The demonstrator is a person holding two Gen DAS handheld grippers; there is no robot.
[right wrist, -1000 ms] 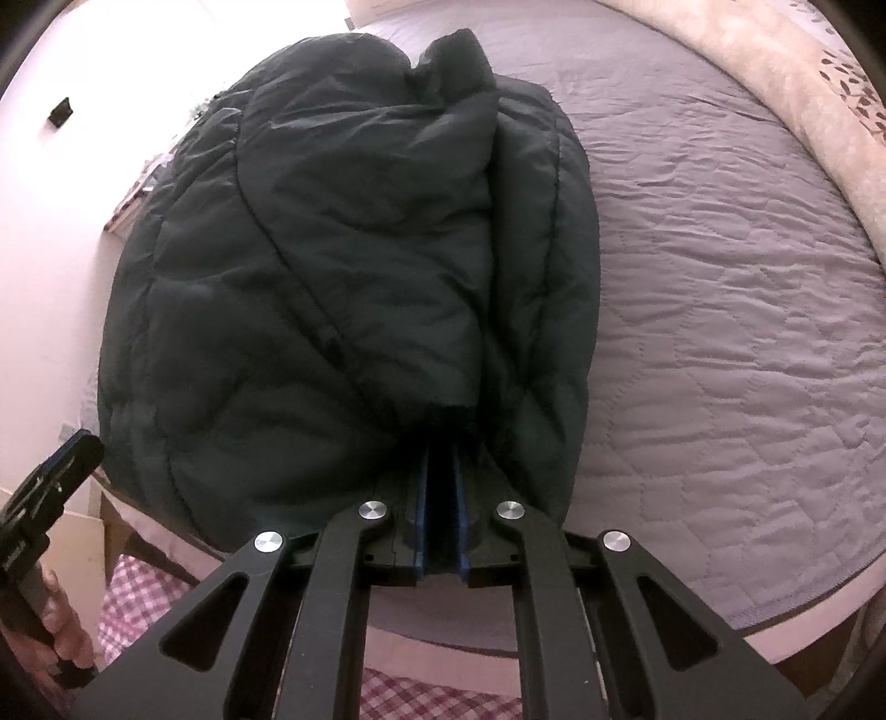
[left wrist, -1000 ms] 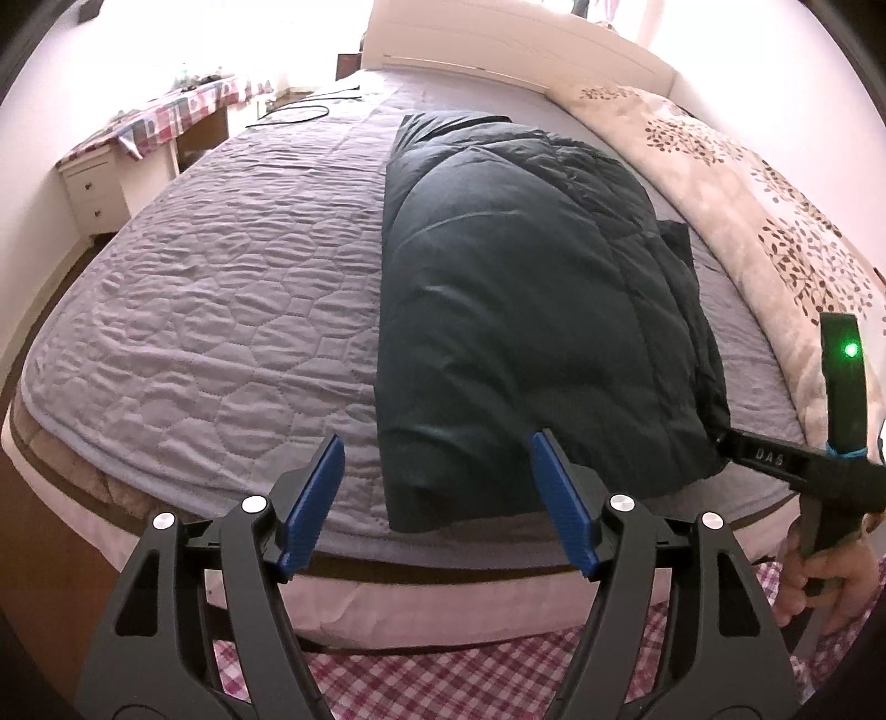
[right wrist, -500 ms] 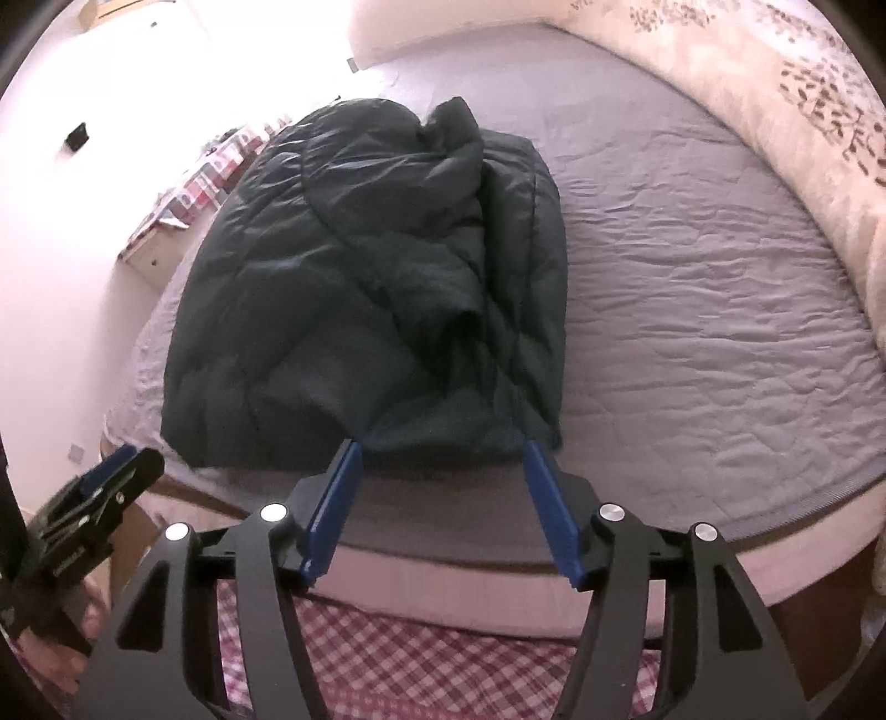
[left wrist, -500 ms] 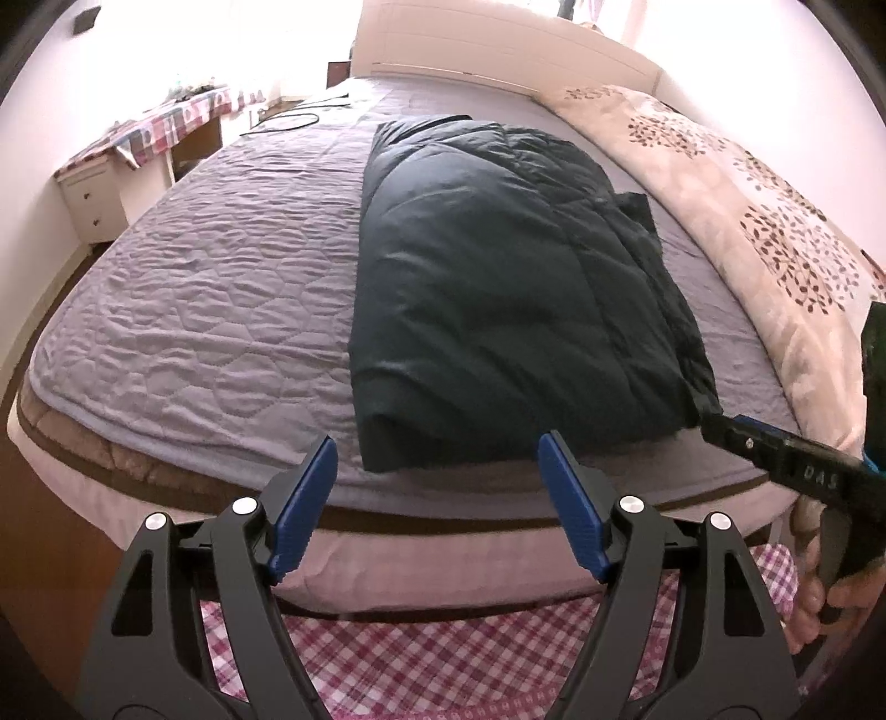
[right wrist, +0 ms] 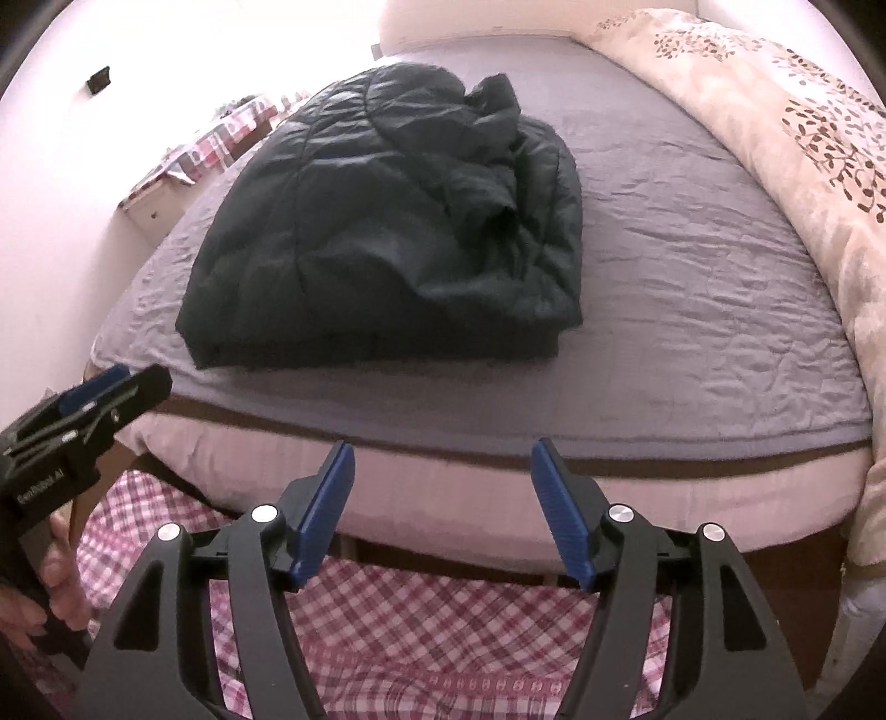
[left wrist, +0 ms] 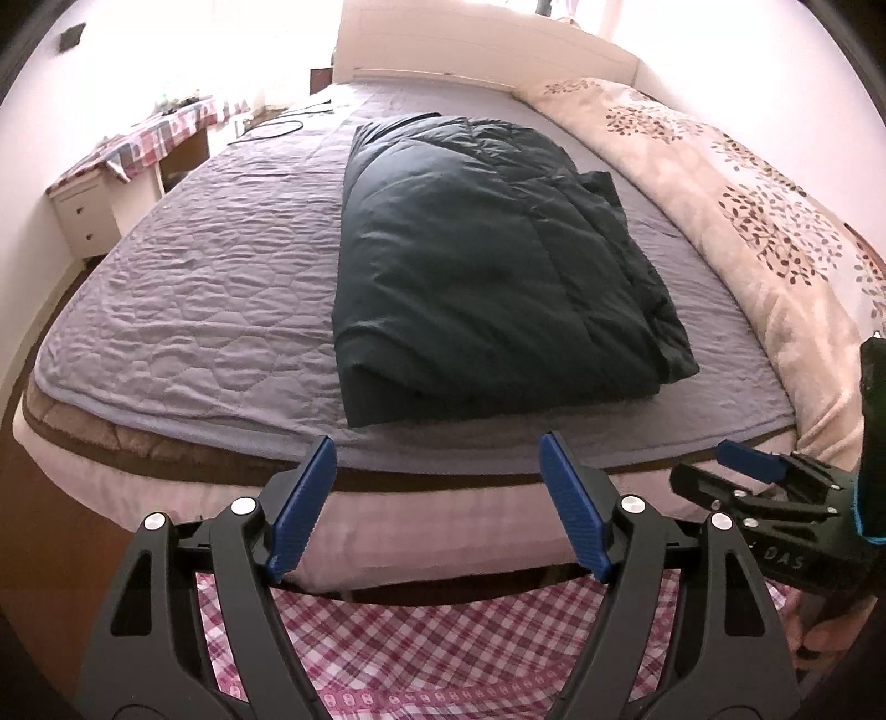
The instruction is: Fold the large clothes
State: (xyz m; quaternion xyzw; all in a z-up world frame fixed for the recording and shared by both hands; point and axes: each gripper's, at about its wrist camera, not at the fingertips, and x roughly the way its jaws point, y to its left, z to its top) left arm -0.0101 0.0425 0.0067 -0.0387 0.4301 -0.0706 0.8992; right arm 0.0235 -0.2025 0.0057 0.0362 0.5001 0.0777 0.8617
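A dark teal quilted puffer jacket [left wrist: 487, 271], folded into a long bundle, lies on the grey-lilac quilted bedspread [left wrist: 194, 299] of a wide bed, near its foot edge. Both claws hang off the foot of the bed, apart from the garment. The left gripper [left wrist: 437, 471], black-framed with blue ribbed pads, has its jaws spread wide with nothing between them; the right gripper [right wrist: 437, 476] stands likewise agape and empty.

The left wrist view alone takes in the white headboard [left wrist: 476, 50], a black cable [left wrist: 277, 124] trailing across the far corner of the bedspread, and the white bedside drawer unit [left wrist: 83, 216] under a red-checked cloth [left wrist: 149, 144]. The right wrist view alone shows the jacket's rumpled upper layer bunched toward its right side, and a small dark wall fitting [right wrist: 99, 79].

A cream duvet with a brown leaf print [left wrist: 736, 183] runs along the bed's right side. A pink-and-white checked fabric [right wrist: 443, 637] fills the foreground below the mattress in both views. Each camera catches the other claw at its frame edge, partly cut off. The letters "DAS" can be read on the right gripper's body in the left view; the left gripper's lettering in the right view is too blurred to read fully.
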